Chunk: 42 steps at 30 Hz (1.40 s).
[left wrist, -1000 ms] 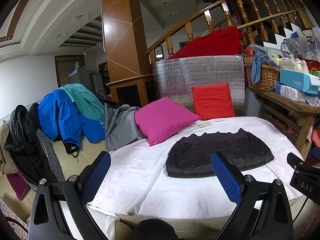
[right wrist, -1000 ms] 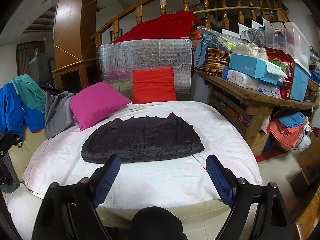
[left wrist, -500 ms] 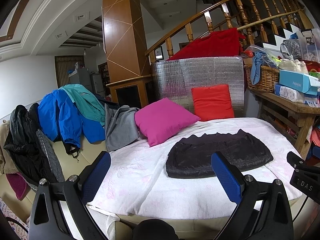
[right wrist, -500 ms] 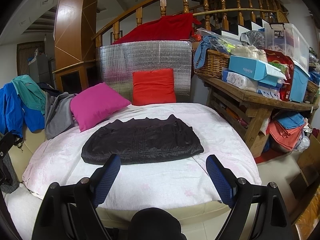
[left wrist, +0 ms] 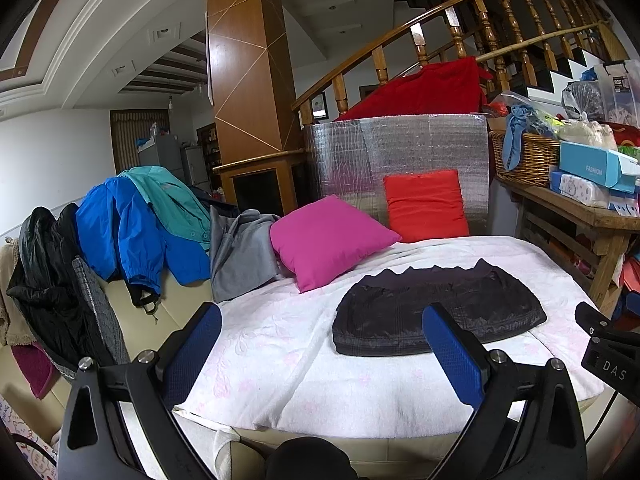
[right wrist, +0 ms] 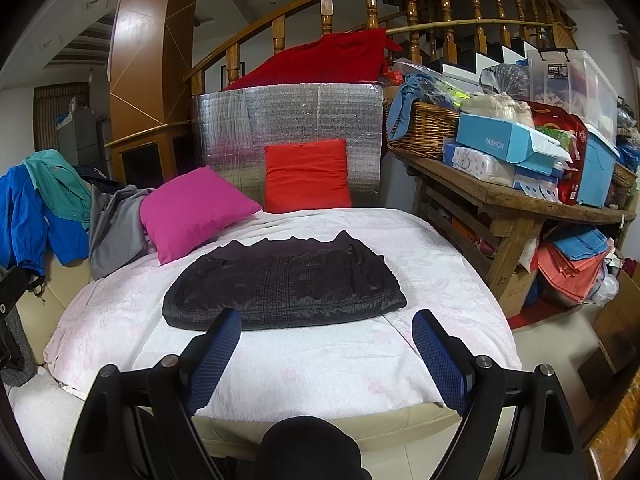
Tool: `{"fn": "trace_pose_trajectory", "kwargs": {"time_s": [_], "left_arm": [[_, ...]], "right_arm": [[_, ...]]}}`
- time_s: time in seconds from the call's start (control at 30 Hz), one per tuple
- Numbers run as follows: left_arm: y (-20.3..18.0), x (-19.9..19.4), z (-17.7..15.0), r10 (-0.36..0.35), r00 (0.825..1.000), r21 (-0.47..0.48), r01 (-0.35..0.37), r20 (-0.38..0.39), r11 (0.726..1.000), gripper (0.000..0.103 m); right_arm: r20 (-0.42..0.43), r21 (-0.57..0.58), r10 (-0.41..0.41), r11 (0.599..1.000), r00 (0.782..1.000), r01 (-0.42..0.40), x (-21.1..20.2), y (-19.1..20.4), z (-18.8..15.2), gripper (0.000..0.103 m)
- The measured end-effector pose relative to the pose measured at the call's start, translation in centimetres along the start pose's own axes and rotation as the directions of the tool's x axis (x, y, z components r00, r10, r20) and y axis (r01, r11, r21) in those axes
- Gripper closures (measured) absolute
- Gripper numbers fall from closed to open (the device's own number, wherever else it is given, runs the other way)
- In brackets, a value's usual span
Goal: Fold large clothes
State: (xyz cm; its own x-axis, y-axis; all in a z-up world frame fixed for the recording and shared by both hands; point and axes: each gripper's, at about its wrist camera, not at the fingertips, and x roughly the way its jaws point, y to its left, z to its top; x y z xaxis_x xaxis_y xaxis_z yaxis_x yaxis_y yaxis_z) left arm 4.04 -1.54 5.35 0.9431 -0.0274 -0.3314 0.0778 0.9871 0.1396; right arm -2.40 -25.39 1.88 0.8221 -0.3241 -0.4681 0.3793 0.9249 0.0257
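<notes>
A black quilted jacket (left wrist: 436, 310) (right wrist: 286, 284) lies folded into a flat bundle on the white floral bed cover (left wrist: 280, 360) (right wrist: 312, 360). My left gripper (left wrist: 322, 320) hovers open before the bed's near edge, left of the jacket, nothing between its blue pads. My right gripper (right wrist: 326, 326) is held open just short of the jacket's near edge, also empty. A piece of the right gripper's black body (left wrist: 604, 356) shows at the right edge of the left wrist view.
A pink pillow (left wrist: 328, 240) and a red pillow (left wrist: 426, 204) lean at the head of the bed. Blue, teal, grey and black garments (left wrist: 140, 224) hang over a beige sofa on the left. A cluttered wooden table (right wrist: 508, 200) stands to the right.
</notes>
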Motion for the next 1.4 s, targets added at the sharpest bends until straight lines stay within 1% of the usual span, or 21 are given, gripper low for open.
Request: {"fn": "trace_pose_trajectory", "kwargs": {"time_s": [0.43, 0.73, 1.07, 1.17, 1.3, 1.4], "left_arm": [[-0.4, 0.2, -0.2, 0.003, 1.0, -0.009, -0.003, -0.006, 1.0, 0.003], [-0.8, 0.8, -0.2, -0.011, 1.0, -0.008, 0.011, -0.015, 1.0, 0.003], [-1.0, 1.6, 0.7, -0.007, 1.0, -0.018, 0.007, -0.017, 1.0, 0.003], [-1.0, 2.1, 0.8, -0.011, 1.0, -0.029, 0.01, -0.028, 1.0, 0.003], [-1.3, 3.0, 1.0, -0.012, 0.999, -0.021, 0.011, -0.039, 1.0, 0.003], [-1.4, 3.8, 1.4, -0.015, 0.999, -0.034, 0.013, -0.051, 0.999, 0.003]], "right_arm": [[0.001, -0.008, -0.01, 1.0, 1.0, 0.01, 0.0, 0.2, 0.0, 0.013], [0.001, -0.017, -0.02, 1.0, 1.0, 0.02, 0.2, 0.1, 0.0, 0.013], [0.0, -0.032, -0.022, 0.999, 1.0, 0.022, 1.2, 0.1, 1.3, 0.013], [-0.008, -0.033, -0.023, 0.999, 1.0, 0.023, 1.6, 0.1, 1.5, 0.013], [-0.02, -0.031, -0.019, 0.999, 1.0, 0.018, 2.4, 0.1, 1.9, 0.013], [-0.032, -0.057, -0.022, 0.998, 0.999, 0.02, 3.2, 0.6, 2.2, 0.013]]}}
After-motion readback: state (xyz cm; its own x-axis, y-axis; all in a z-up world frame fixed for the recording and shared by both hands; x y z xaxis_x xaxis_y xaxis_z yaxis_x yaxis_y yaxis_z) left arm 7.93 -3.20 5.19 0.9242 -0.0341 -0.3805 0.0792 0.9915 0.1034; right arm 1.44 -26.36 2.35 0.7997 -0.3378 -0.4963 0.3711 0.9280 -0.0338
